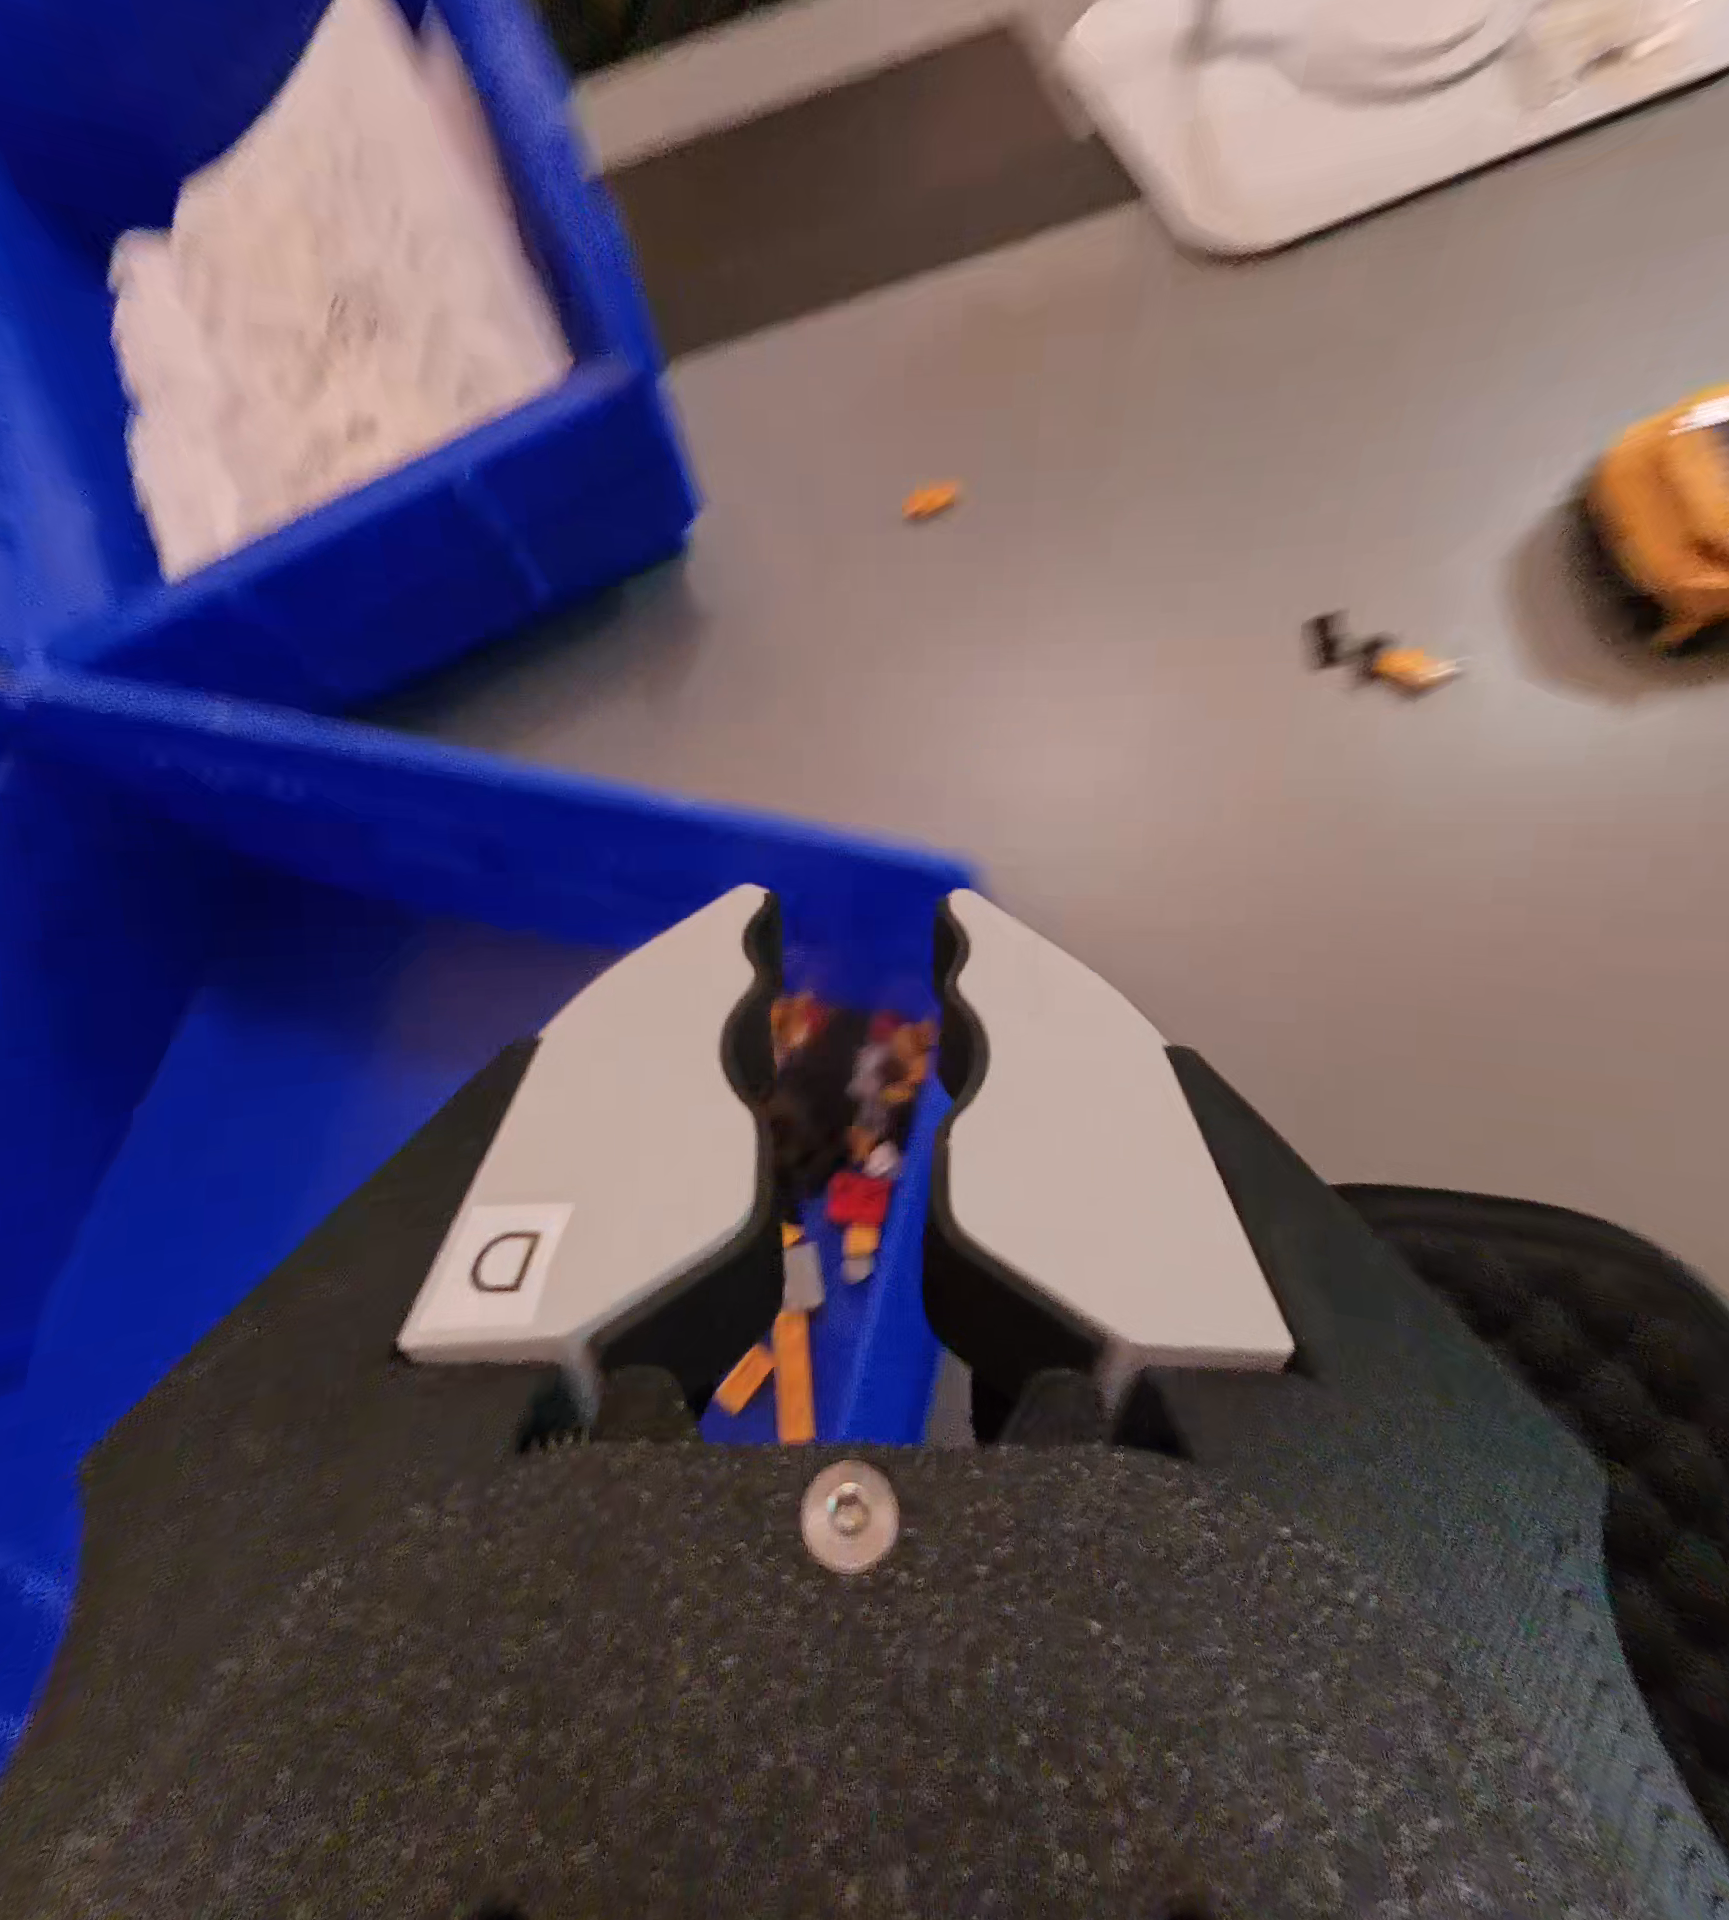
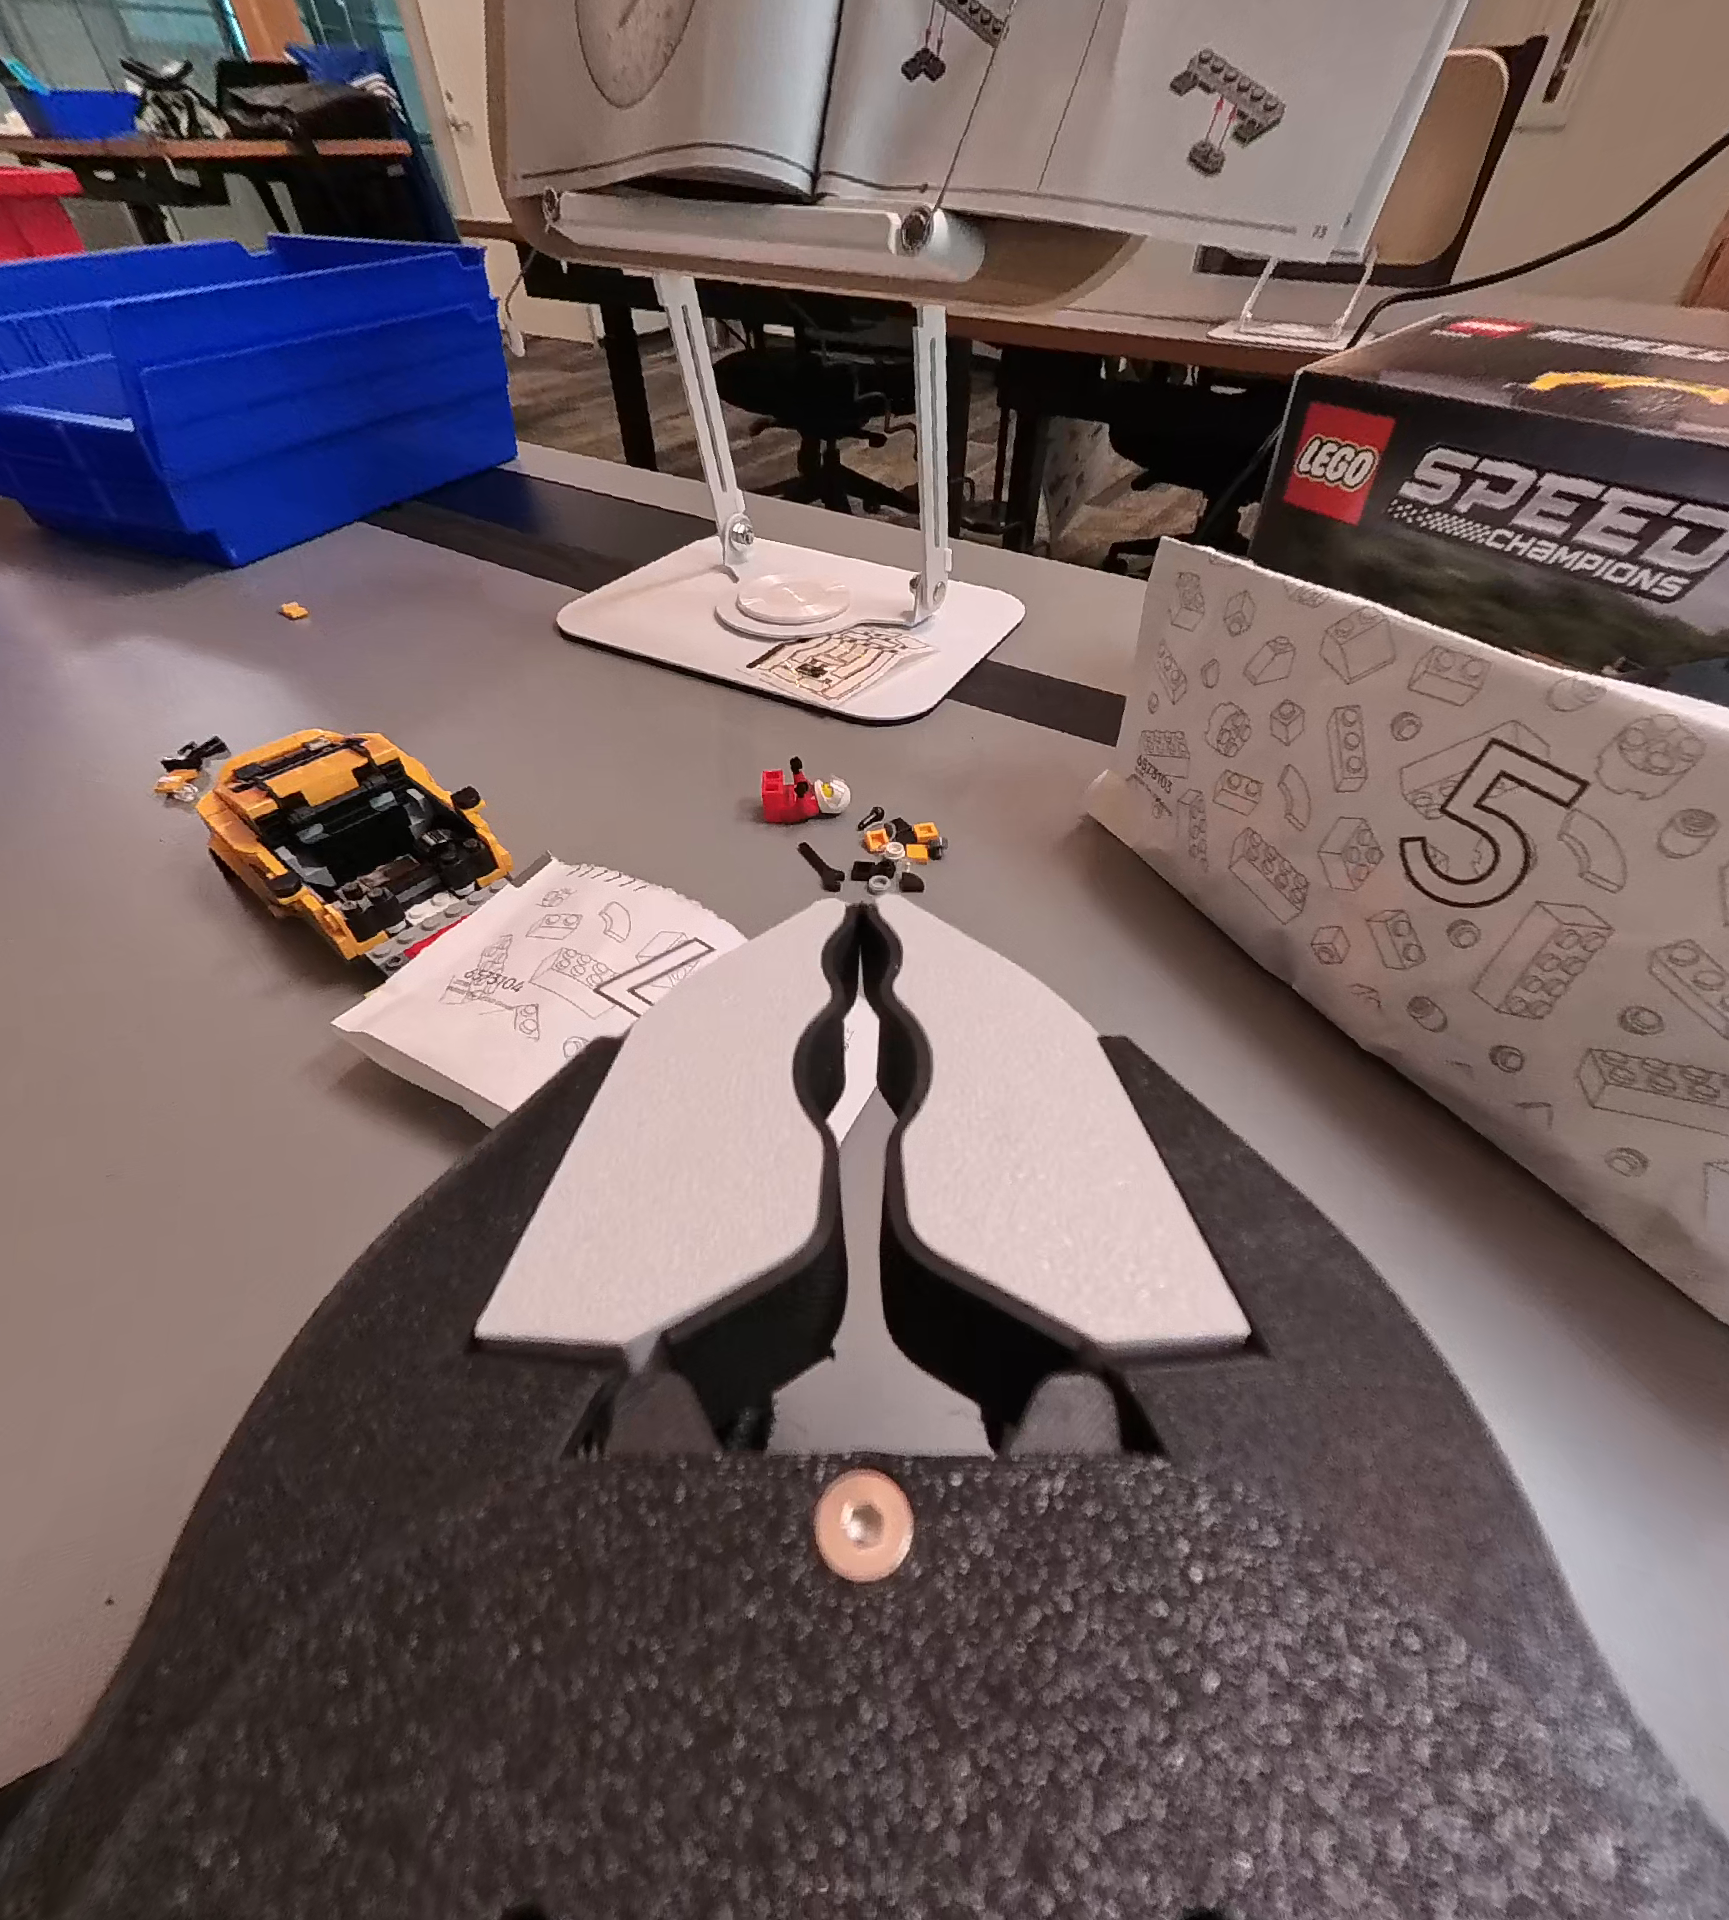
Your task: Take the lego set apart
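Starting at the far left, your left gripper point(image 1: 855, 925) hangs over the near blue bin point(image 1: 216, 1039) with its fingers parted and nothing between them; through the gap you can see a heap of loose pieces point(image 1: 844, 1122), orange, black and red, lying on the bin's floor, so part of the strip-down has already been banked. The far blue bin point(image 1: 569, 436) behind it holds crumpled white paper bags point(image 1: 320, 312). Moving right across the grey table point(image 2: 60, 1039), a single orange piece point(image 2: 295, 611) lies alone near the bins. Next comes the yellow car point(image 2: 340, 831), the task's main item: its roof is off and the black interior is exposed, but the chassis, side panels and rear remain assembled, so I judge the bulk of the work is outstanding. A few small parts point(image 2: 187, 764) sit at its far left corner, and a flat white paper bag point(image 2: 548, 977) lies touching its near end. Further right, a red minifigure point(image 2: 800, 795) lies on the table with a scatter of small black and orange parts point(image 2: 891, 847) just near of it, none yet binned. Your right gripper point(image 2: 862, 910) points at that scatter, tips pressed together, holding nothing. A numbered bag point(image 2: 1462, 883) leans against the set box point(image 2: 1525, 499) at far right.
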